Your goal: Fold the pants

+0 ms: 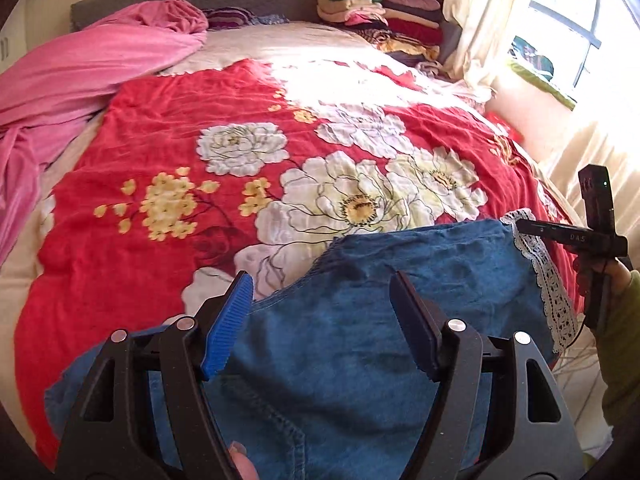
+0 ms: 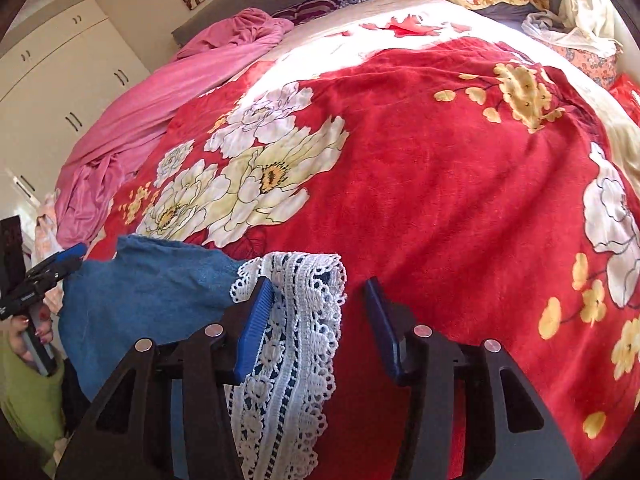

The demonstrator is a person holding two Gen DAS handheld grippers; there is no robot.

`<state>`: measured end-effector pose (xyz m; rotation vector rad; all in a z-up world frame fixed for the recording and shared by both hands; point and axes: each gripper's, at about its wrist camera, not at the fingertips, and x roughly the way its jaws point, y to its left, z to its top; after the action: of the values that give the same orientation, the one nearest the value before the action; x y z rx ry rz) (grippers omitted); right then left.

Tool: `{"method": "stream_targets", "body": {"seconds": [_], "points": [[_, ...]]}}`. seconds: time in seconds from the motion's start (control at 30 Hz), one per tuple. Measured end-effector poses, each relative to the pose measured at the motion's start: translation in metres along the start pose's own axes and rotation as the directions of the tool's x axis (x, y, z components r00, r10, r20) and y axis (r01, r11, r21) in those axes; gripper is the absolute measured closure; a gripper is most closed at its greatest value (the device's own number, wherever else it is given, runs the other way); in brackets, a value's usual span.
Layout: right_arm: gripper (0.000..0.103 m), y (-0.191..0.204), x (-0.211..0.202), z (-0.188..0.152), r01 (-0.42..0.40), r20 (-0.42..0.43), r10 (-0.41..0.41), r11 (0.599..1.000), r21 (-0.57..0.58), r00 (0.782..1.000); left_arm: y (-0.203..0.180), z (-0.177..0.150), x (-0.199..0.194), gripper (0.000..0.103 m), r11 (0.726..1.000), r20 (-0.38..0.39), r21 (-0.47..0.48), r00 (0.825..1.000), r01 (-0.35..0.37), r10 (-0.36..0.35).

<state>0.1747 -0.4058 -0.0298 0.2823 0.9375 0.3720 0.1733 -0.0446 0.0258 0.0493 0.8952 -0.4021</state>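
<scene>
Blue denim pants (image 1: 360,344) with a white lace hem (image 1: 550,292) lie bunched at the near edge of the bed. My left gripper (image 1: 322,284) hangs over the denim, its jaws wide apart and pressing on nothing. In the right wrist view the lace hem (image 2: 296,320) drapes between the jaws of my right gripper (image 2: 319,286). The lace rests against the left finger (image 2: 256,320) only, with a gap to the other one. The denim (image 2: 152,292) stretches off to the left, where the left gripper (image 2: 60,264) shows. The right gripper (image 1: 592,236) appears at the right edge of the left wrist view.
A red floral blanket (image 1: 168,128) covers the bed. A pink sheet (image 1: 80,76) is heaped along its left side. Stacks of folded clothes (image 1: 380,12) stand at the head by a curtain (image 1: 476,20) and a bright window. White wardrobes (image 2: 60,80) stand left.
</scene>
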Motion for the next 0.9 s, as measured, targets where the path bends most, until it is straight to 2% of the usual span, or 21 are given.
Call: {"method": "stream_targets", "body": {"seconds": [0.13, 0.27, 0.37, 0.43, 0.5, 0.53, 0.57, 0.6, 0.63, 0.7, 0.73, 0.83, 0.9], "points": [[0.071, 0.005, 0.0, -0.003, -0.067, -0.014, 0.066, 0.998, -0.017, 0.998, -0.006, 0.005, 0.033, 0.04, 0.999, -0.049, 0.03, 0.999, 0.02, -0.018], [0.071, 0.01, 0.002, -0.007, -0.099, -0.025, 0.098, 0.994, -0.046, 0.995, -0.002, 0.012, 0.052, 0.04, 0.994, -0.077, 0.015, 0.992, 0.105, -0.104], [0.071, 0.001, 0.011, -0.008, -0.137, -0.024, 0.137, 0.991, -0.001, 0.99, 0.003, 0.014, 0.068, 0.04, 0.991, -0.103, -0.012, 0.986, 0.133, -0.133], [0.077, 0.006, 0.008, -0.01, -0.113, 0.003, 0.113, 0.993, -0.019, 0.994, 0.004, 0.013, 0.077, 0.04, 0.987, -0.122, -0.031, 0.98, 0.156, -0.158], [0.082, 0.018, 0.0, -0.014, -0.098, 0.035, 0.101, 0.993, -0.072, 0.994, 0.004, 0.012, 0.081, 0.041, 0.976, -0.124, -0.049, 0.969, 0.21, -0.215], [0.083, 0.023, -0.004, -0.015, -0.102, 0.051, 0.107, 0.99, -0.093, 0.993, 0.003, 0.012, 0.081, 0.046, 0.972, -0.124, -0.052, 0.965, 0.227, -0.232], [0.084, 0.028, -0.01, -0.016, -0.107, 0.068, 0.115, 0.988, -0.11, 0.991, 0.001, 0.012, 0.08, 0.061, 0.971, -0.125, -0.053, 0.963, 0.233, -0.238], [0.084, 0.031, -0.015, -0.016, -0.105, 0.08, 0.116, 0.987, -0.123, 0.99, 0.0, 0.012, 0.08, 0.07, 0.968, -0.125, -0.057, 0.96, 0.244, -0.249], [0.085, 0.035, -0.02, -0.015, -0.096, 0.092, 0.109, 0.986, -0.135, 0.99, -0.001, 0.011, 0.078, 0.086, 0.965, -0.123, -0.062, 0.957, 0.256, -0.261], [0.086, 0.041, -0.03, -0.011, -0.053, 0.123, 0.073, 0.986, -0.158, 0.99, -0.003, 0.011, 0.075, 0.094, 0.97, -0.127, -0.056, 0.962, 0.235, -0.241], [0.087, 0.043, -0.037, -0.007, -0.006, 0.146, 0.031, 0.985, -0.171, 0.989, -0.005, 0.013, 0.072, 0.095, 0.972, -0.119, -0.055, 0.965, 0.227, -0.232], [0.087, 0.057, -0.057, 0.014, 0.06, 0.21, -0.005, 0.965, -0.255, 0.978, -0.009, 0.028, 0.057, 0.096, 0.98, -0.062, -0.038, 0.978, 0.196, -0.198], [0.087, 0.065, -0.058, 0.029, 0.135, 0.218, -0.069, 0.943, -0.304, 0.974, -0.014, 0.04, 0.053, 0.096, 0.986, -0.038, -0.023, 0.985, 0.166, -0.167]]}}
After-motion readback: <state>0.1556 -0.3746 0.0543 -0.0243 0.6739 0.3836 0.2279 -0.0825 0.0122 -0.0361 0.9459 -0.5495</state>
